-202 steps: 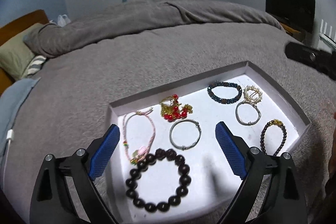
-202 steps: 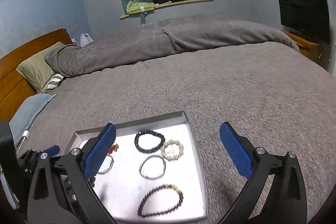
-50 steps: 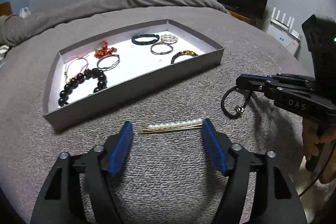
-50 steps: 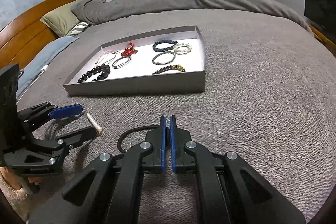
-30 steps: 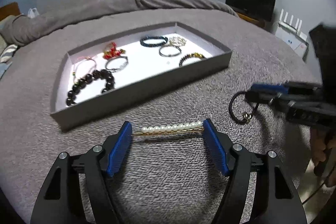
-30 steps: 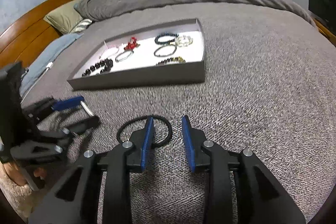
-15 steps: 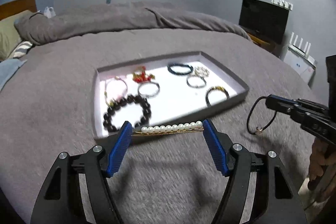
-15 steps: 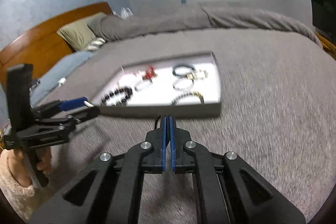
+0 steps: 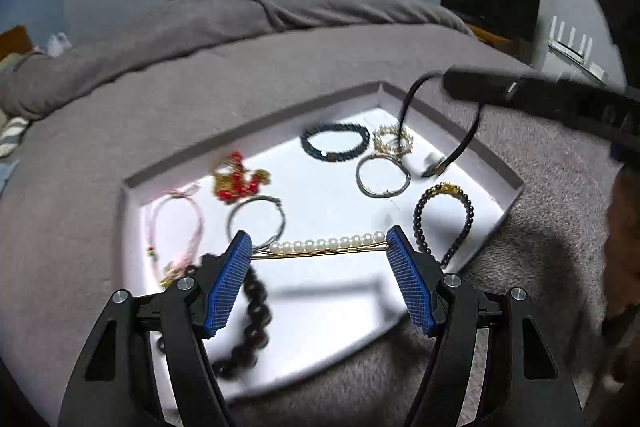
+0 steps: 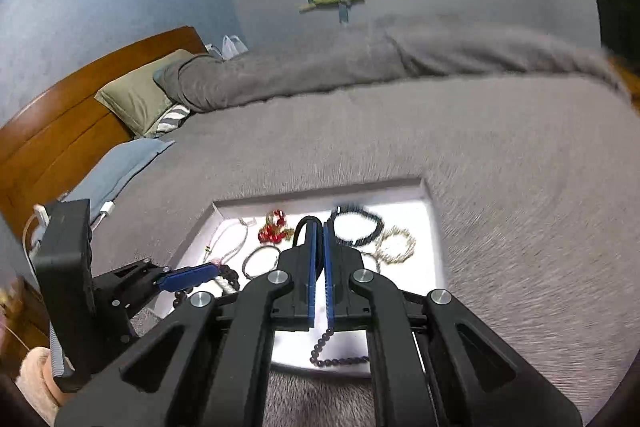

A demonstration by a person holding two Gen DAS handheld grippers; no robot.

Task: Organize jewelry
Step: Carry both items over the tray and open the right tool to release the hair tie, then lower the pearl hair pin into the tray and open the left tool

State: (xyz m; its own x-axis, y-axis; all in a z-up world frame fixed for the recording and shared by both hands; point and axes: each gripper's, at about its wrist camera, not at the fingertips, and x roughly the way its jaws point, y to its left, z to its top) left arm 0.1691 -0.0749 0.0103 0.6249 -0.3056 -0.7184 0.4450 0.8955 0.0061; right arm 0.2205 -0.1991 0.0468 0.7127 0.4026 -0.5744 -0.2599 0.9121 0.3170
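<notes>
A grey tray with a white floor (image 9: 444, 123) lies on the bed and holds several bracelets. My left gripper (image 9: 319, 249) is shut on a pearl hair pin (image 9: 326, 247), held by its ends above the tray's front half. My right gripper (image 10: 319, 227) is shut on a black cord bracelet (image 10: 301, 225). In the left wrist view that black cord bracelet (image 9: 464, 143) hangs from the right gripper (image 9: 450, 85) over the tray's right side, its metal charm low near the tray floor. In the right wrist view the left gripper (image 10: 216, 277) is at the tray's left.
In the tray lie a dark large-bead bracelet (image 9: 252, 323), a pink cord bracelet (image 9: 176, 227), a red-and-gold piece (image 9: 236, 181), two silver bangles (image 9: 382, 175), a dark braided bracelet (image 9: 335, 142) and a small-bead bracelet (image 9: 444, 219). Grey bedding (image 9: 160, 99) surrounds the tray.
Both grippers have moved from the bedding in front of the tray to above it, carrying the pearl pin and the black cord bracelet.
</notes>
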